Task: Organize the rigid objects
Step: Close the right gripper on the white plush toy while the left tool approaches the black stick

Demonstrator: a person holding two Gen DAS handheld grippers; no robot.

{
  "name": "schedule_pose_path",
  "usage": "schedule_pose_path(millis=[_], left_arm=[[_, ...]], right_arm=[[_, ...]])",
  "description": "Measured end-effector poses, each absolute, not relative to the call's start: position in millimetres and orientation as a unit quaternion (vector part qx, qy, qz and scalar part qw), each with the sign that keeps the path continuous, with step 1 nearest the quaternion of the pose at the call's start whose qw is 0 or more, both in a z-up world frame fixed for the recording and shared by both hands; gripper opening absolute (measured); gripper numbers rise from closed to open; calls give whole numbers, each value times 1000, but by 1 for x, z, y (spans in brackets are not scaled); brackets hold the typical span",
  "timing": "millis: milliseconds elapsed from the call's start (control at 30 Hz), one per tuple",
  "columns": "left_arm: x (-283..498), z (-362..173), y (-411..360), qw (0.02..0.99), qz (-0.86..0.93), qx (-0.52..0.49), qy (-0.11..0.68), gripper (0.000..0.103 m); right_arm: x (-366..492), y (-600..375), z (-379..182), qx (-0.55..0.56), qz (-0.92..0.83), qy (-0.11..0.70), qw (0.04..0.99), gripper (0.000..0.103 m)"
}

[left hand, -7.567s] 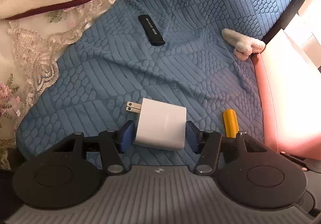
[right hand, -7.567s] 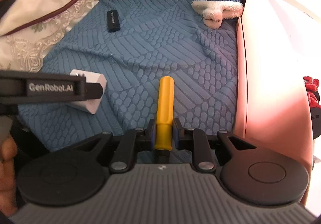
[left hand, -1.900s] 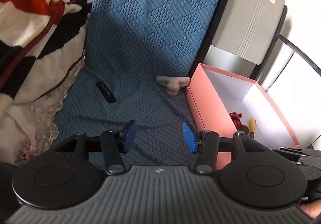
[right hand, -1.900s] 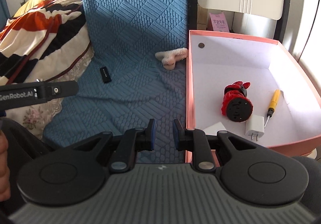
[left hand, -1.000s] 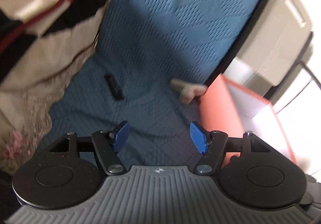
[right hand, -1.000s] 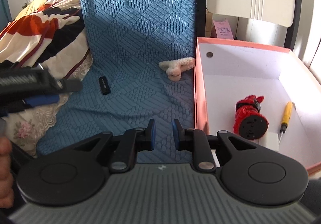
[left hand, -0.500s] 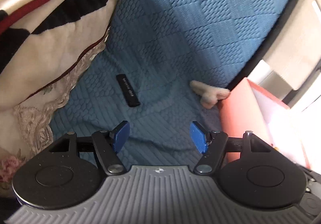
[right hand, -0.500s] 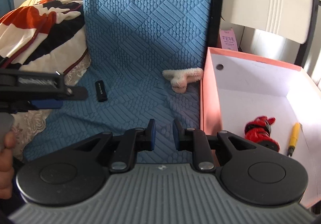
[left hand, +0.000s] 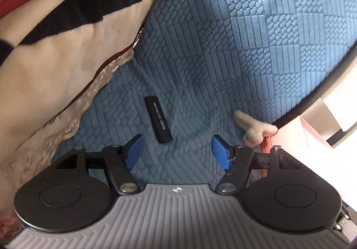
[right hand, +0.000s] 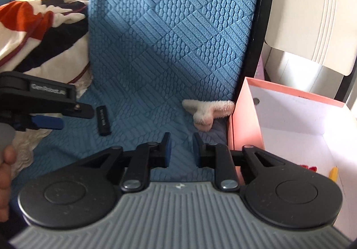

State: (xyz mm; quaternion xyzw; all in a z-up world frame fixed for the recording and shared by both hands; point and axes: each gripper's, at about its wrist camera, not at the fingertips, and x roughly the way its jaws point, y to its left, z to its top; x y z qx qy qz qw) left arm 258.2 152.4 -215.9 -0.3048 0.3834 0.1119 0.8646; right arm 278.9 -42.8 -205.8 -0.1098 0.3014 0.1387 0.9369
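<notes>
A black stick-shaped device [left hand: 158, 119] lies on the blue quilted cover [left hand: 223, 70]. My left gripper [left hand: 177, 153] is open and empty, just short of the device, which lies ahead between the fingertips. The device also shows in the right wrist view [right hand: 103, 120], with the left gripper [right hand: 48, 122] beside it. My right gripper [right hand: 180, 149] is empty, its jaws a narrow gap apart, over the cover near a fuzzy cream item [right hand: 208, 111]. The pink box [right hand: 246, 101] at right holds a yellow screwdriver [right hand: 334, 173] and a red toy [right hand: 311, 168], mostly hidden.
A striped blanket with lace trim [left hand: 55, 59] lies left of the cover. The cream item also shows in the left wrist view [left hand: 255, 129], against the pink box [left hand: 265, 144]. A white chair back [right hand: 312, 14] stands behind the box.
My left gripper has moved forward and down toward the black device, which now lies close ahead of its open fingers. The right gripper has shifted left, so less of the box interior shows.
</notes>
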Motion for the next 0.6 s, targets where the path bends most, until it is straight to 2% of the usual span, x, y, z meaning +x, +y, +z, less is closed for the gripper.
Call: schedule_pose_path(millis=[33,67,300,367,500,600], left_arm=[[261,-217,156,864,110,-311,382,72],[265,-219,159,861,110,-315,383,71],[284,-232,176,847,119,-334,395,70],[290,-236,177,843,116,-338,401,63],[302,-247,177,836,114,-343,412,61],[311,-253,176,835,117,-334,422,56]], right_arm=[[284,-41,-209,-113,135,299,938,41],[289,-40,-212,-118,134,299,938,45],[329,-22,-232,-144,126,308,932,45],[343,-17,-239,-155,120,312,929,44],[373,-13,-252,-167,89,334,923,44],[392,-10,-260,-184,77,344,917,44]])
